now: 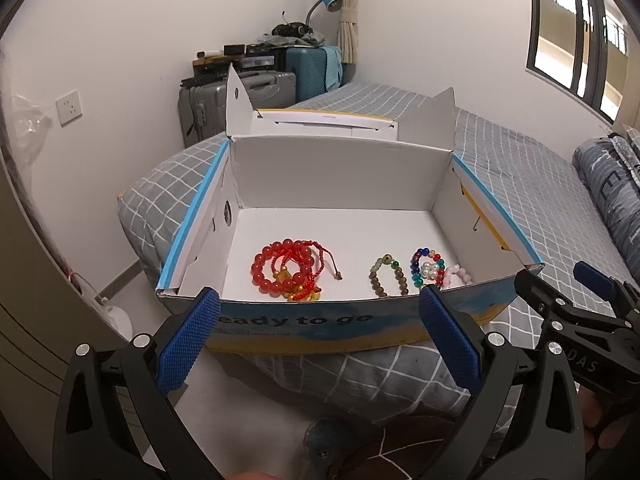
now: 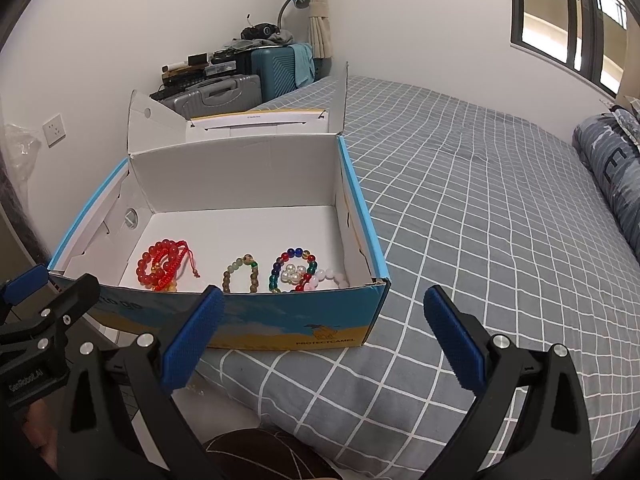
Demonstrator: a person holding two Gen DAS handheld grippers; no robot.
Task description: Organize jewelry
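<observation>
Both hand-held grippers hover at the near edge of the cardboard box (image 1: 404, 168), which sits open on the checked bed (image 2: 480, 200). The left hand-held gripper (image 1: 320, 304) has its jaws spread wide, holding nothing; the right hand-held gripper (image 2: 324, 300) is likewise released and empty, aimed at the box's right corner. Inside, along the front wall, lie the red bead bracelets (image 1: 286, 270) on the left, a brown-and-green bracelet (image 1: 386, 278) in the middle, and a multicolour bracelet (image 1: 426, 266) with a pearl cluster (image 2: 294, 274) and what looks like a pink strand, half hidden by the box wall. These pieces look light, limp and smooth-beaded, likely to slide between pads, so a pinch across the cord or a single bead run seems best. The red pile is tangled, so one strand may drag its neighbours.
</observation>
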